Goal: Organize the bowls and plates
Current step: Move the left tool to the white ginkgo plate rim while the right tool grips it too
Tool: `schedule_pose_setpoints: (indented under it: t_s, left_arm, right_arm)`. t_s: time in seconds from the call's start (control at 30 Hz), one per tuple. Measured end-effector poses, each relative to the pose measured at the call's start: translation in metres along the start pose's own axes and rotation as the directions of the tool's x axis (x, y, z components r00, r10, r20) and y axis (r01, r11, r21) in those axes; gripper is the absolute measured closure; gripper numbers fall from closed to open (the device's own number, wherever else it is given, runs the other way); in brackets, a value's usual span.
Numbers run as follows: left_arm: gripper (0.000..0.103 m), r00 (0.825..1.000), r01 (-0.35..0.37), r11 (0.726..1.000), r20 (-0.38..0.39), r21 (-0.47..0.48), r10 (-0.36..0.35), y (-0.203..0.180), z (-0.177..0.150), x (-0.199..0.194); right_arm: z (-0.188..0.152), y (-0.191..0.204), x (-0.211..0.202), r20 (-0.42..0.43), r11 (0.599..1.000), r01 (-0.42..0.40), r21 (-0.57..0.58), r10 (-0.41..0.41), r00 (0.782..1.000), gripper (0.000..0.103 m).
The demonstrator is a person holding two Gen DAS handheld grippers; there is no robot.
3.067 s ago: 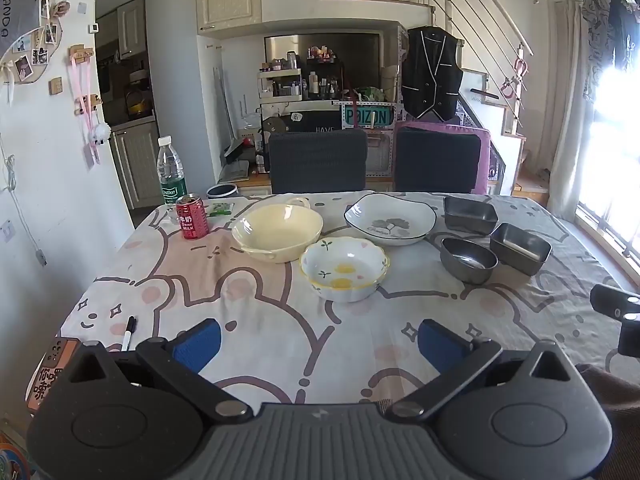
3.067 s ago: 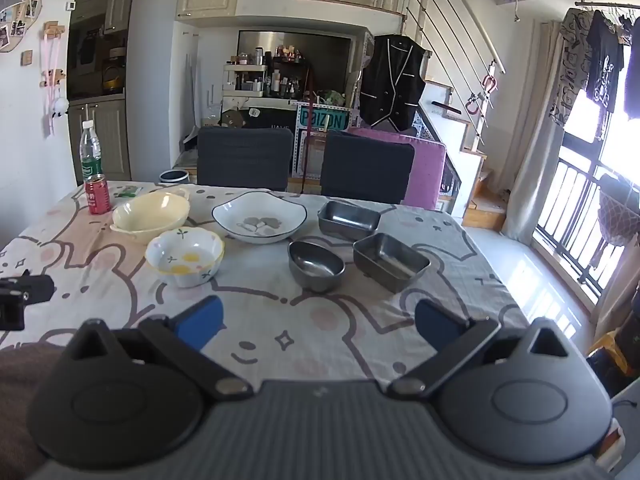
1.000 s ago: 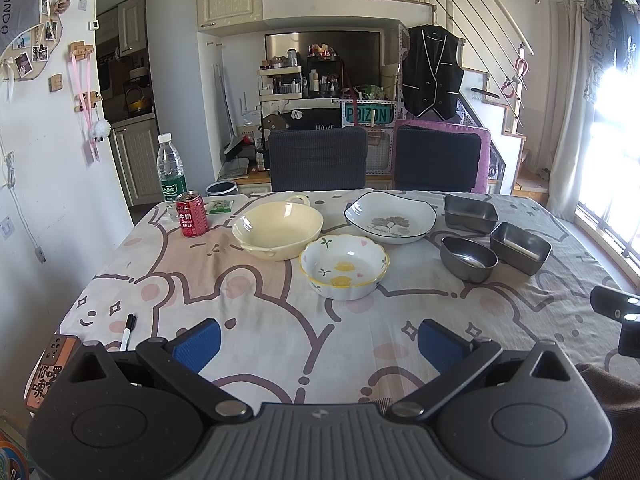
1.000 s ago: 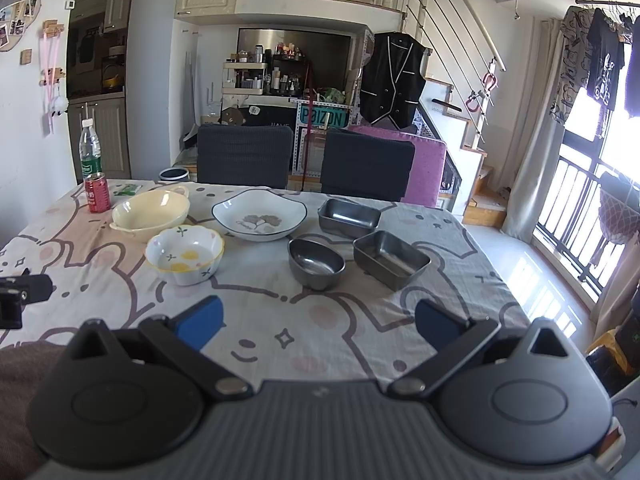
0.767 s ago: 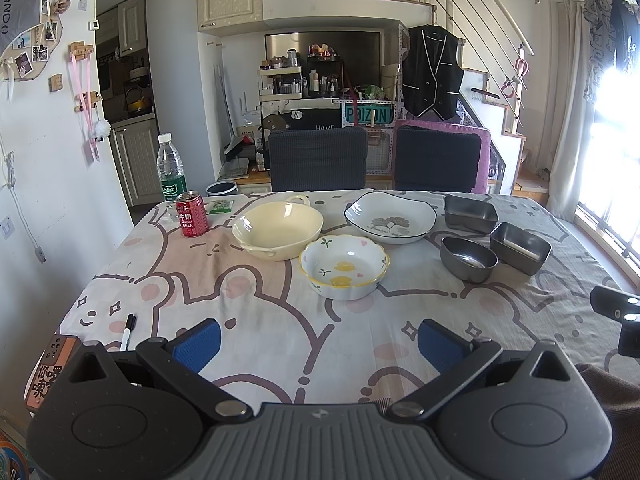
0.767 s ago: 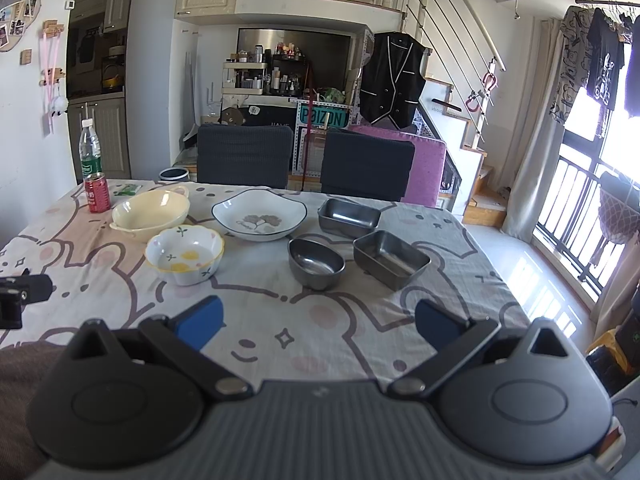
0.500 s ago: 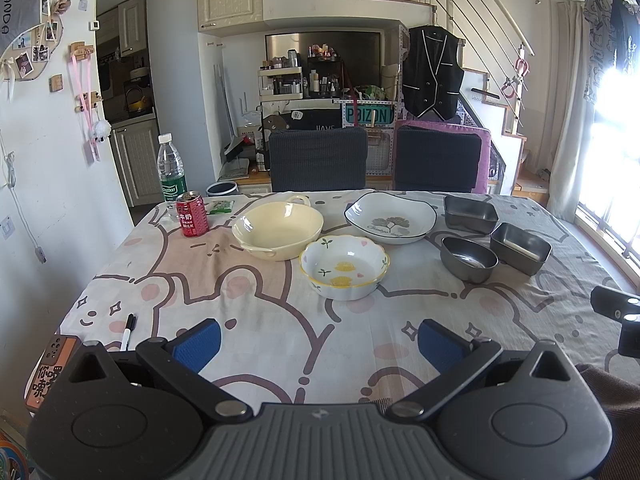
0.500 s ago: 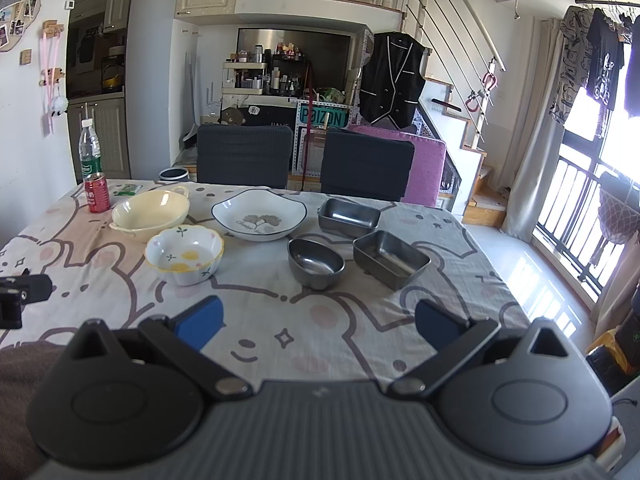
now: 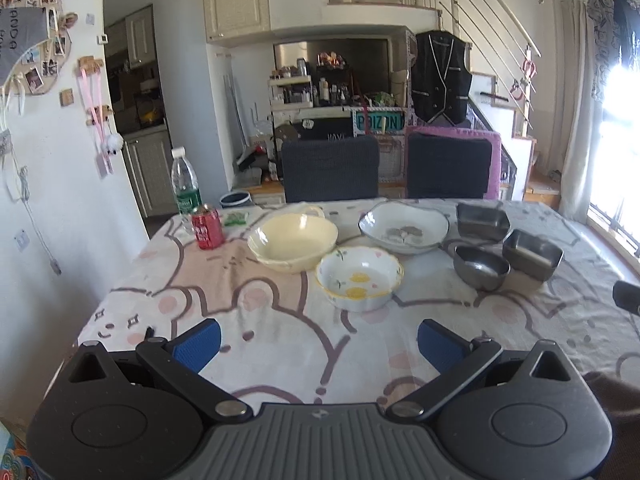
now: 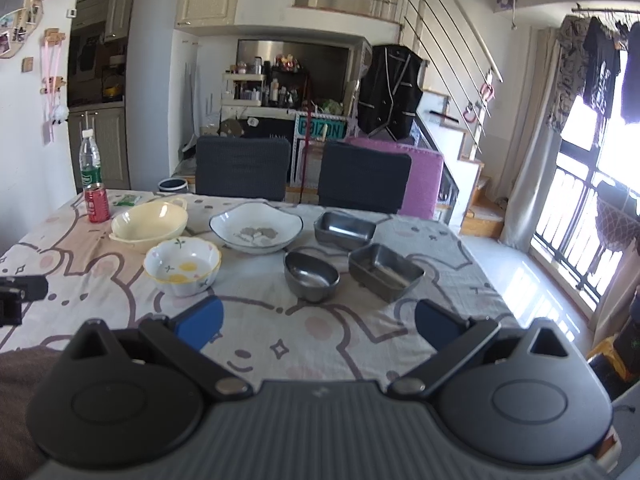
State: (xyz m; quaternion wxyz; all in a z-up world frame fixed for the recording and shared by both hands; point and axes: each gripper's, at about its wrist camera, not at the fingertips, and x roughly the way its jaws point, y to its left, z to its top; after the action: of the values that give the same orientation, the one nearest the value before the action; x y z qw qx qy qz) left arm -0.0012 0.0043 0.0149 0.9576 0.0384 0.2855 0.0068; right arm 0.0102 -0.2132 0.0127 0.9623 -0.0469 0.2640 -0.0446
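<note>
The left tool [image 9: 318, 338] hangs low over the near edge of the table [image 9: 280, 344], its two blue-padded fingers spread wide with nothing between them. The right tool [image 10: 318, 318] is alongside it, further right, likewise splayed and empty. Neither touches any dish.

Straight beyond the left tool sits a small white bowl with yellow flowers [image 9: 359, 278]. Just behind it to the left is a larger cream bowl [image 9: 293, 242] with a small handle, and behind it to the right a wide white scalloped plate [image 9: 404, 231]. These three sit close together, the flowered bowl nearly touching the cream one.

Beyond the right tool stand three steel dishes: a round steel bowl [image 10: 312, 274] nearest, a rectangular steel tray [image 10: 385, 270] just to its right, and a second steel tray [image 10: 344, 230] behind them. At the far left corner are a red can [image 9: 207, 227] and a clear water bottle [image 9: 185, 190].

Nothing appears stacked yet, so the sorting seems to be at its start.

The risks lie in the grip. Ceramic rims are smooth and curved, so a pinch on one edge could let a bowl tilt and slip. Lifting the flowered bowl carelessly could knock its cream neighbour. The cloth may drag or bunch under a dish that is slid.
</note>
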Motion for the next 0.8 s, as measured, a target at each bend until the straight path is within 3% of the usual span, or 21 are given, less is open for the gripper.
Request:
schedule_pose_setpoints:
  t_s: [0.1, 0.37, 0.6, 0.8]
  left_arm:
    - [0.0, 0.999, 0.021, 1.0, 0.033, -0.021, -0.02, 0.005, 0.017, -0.011]
    - [0.0, 0.991, -0.017, 1.0, 0.134, 0.005, 0.016, -0.001, 0.067, -0.029]
    - [0.0, 0.99, -0.029, 0.999, 0.141, 0.039, 0.023, -0.006, 0.111, -0.008]
    - [0.0, 0.985, -0.007, 0.998, 0.175, 0.069, -0.005, -0.002, 0.15, 0.021]
  right_arm:
    - [0.006, -0.003, -0.004, 0.025, 1.0, -0.01, -0.003, 0.01, 1.0, 0.0]
    - [0.038, -0.014, -0.007, 0.121, 0.997, -0.057, -0.049, 0.062, 0.991, 0.0]
    - [0.071, -0.017, 0.001, 0.171, 0.992, -0.089, -0.095, 0.104, 0.98, 0.0]
    - [0.099, -0.019, 0.026, 0.157, 0.993, -0.082, -0.083, 0.095, 0.983, 0.0]
